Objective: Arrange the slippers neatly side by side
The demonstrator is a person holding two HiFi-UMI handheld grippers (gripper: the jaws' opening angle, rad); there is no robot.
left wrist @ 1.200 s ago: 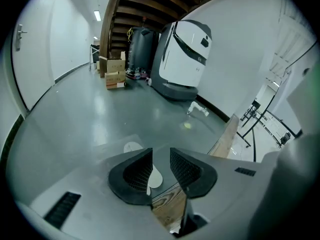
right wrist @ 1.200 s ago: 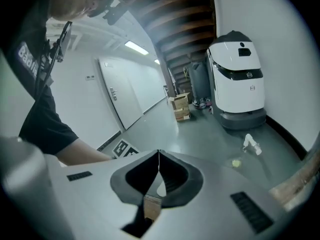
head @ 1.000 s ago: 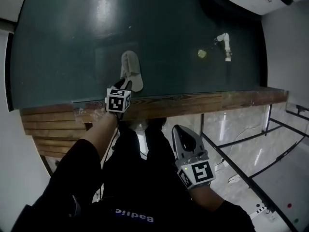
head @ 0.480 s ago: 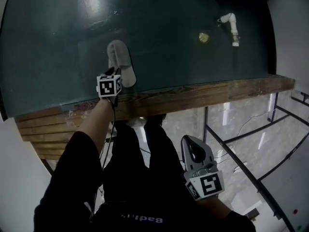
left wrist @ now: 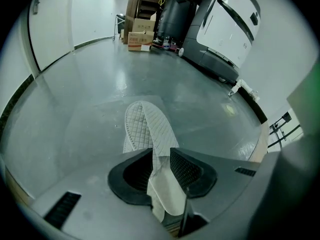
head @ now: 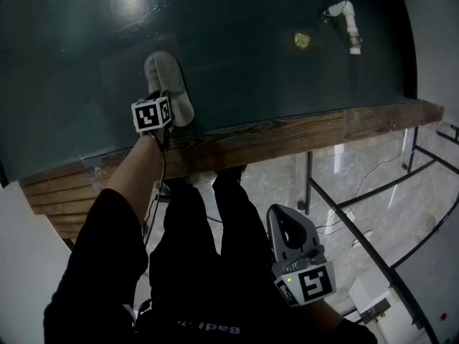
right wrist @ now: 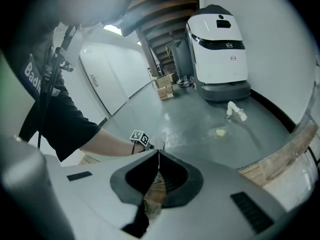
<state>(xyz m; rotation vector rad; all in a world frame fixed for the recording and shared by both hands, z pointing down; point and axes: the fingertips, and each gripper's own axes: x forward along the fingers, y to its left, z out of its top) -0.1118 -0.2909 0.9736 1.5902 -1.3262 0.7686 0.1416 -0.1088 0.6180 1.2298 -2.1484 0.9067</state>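
Left gripper [left wrist: 161, 168] jaws clench the near end of a white quilted slipper [left wrist: 149, 126] on the dark floor [head: 272, 77]. Right gripper [right wrist: 156, 173] jaws are pressed together, empty.

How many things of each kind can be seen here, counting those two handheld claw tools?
slipper: 1
grippers: 2, the left gripper shut on the slipper, the right gripper shut and empty
white pipe piece: 1
small yellow thing: 1
Total: 5
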